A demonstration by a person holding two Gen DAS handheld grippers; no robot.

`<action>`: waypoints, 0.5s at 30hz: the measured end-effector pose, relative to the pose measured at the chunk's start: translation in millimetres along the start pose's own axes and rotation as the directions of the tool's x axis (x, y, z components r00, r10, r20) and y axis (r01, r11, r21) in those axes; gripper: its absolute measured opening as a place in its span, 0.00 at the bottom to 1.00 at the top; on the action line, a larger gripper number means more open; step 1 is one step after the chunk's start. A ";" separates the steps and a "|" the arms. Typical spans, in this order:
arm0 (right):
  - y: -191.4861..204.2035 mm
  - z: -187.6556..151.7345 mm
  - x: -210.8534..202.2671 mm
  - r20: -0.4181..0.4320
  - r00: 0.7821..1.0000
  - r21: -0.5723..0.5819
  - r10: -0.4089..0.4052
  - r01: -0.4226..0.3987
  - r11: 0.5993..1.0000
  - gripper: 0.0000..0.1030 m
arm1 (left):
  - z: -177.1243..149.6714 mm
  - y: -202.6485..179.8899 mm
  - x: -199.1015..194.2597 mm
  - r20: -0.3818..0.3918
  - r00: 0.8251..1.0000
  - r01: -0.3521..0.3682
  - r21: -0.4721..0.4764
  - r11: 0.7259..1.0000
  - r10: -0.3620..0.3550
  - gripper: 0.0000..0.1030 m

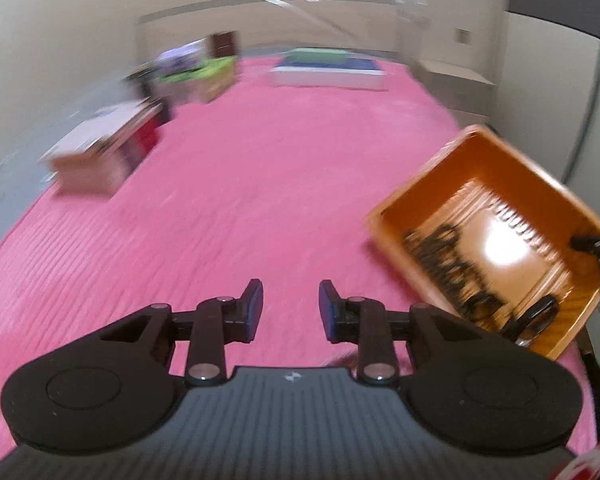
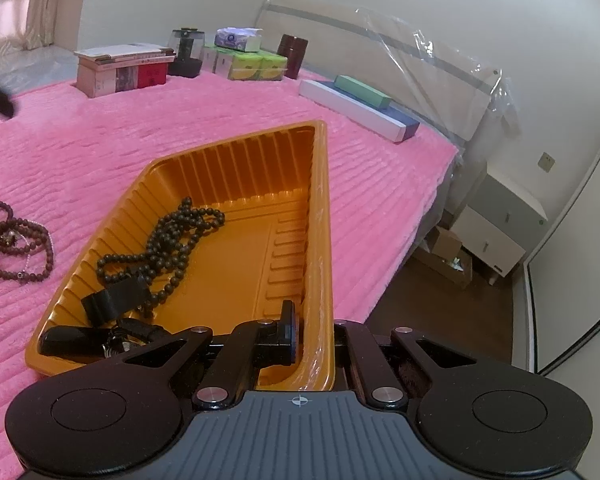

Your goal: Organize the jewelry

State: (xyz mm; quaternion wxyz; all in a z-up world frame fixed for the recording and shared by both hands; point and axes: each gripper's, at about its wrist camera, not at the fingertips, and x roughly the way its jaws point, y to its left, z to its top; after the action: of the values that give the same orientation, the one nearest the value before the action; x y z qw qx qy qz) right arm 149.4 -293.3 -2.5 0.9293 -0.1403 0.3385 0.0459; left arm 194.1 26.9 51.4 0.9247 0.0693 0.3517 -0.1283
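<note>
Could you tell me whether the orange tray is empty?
No. The tray holds dark beads and black items near its front; more beads lie outside.

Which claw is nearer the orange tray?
Right. The right claw grips the orange tray by its near rim, one finger inside the wall. The left claw is open over the pink bedspread, apart from the tray.

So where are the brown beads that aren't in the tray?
In the right wrist view, the reddish-brown beads lie on the pink blanket at the far left, just left of the orange tray that holds the darker beads.
</note>
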 end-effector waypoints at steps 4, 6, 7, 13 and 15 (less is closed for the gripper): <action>0.7 -0.2 -0.3 0.003 1.000 0.003 -0.003 0.003 1.000 0.05 | -37.9 18.3 -16.0 0.005 0.997 -0.080 -0.075 0.994 0.081 0.26; 1.2 -1.0 -0.9 0.003 1.000 0.000 -0.005 0.005 1.000 0.05 | -54.7 18.4 -20.7 0.013 0.995 -0.099 -0.107 0.989 0.101 0.26; 0.9 -1.1 -1.0 0.003 1.000 -0.001 -0.005 0.005 1.000 0.05 | -62.3 16.9 -22.5 0.015 0.994 -0.104 -0.118 0.987 0.107 0.26; 1.0 -0.1 -2.1 -0.001 1.000 -0.010 -0.009 0.009 1.000 0.05 | -90.1 -1.0 -13.5 0.016 0.993 -0.116 -0.130 0.985 0.119 0.26; 1.3 0.3 -2.1 -0.001 1.000 -0.012 -0.010 0.010 1.000 0.05 | -93.5 -10.3 -7.0 0.020 0.994 -0.101 -0.091 0.991 0.103 0.26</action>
State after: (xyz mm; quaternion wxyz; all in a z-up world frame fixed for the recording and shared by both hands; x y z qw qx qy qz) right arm 147.8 -292.0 -1.2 0.9284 -0.1478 0.3381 0.0430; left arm 127.0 38.8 -13.8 0.9365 0.0441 0.3416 -0.0659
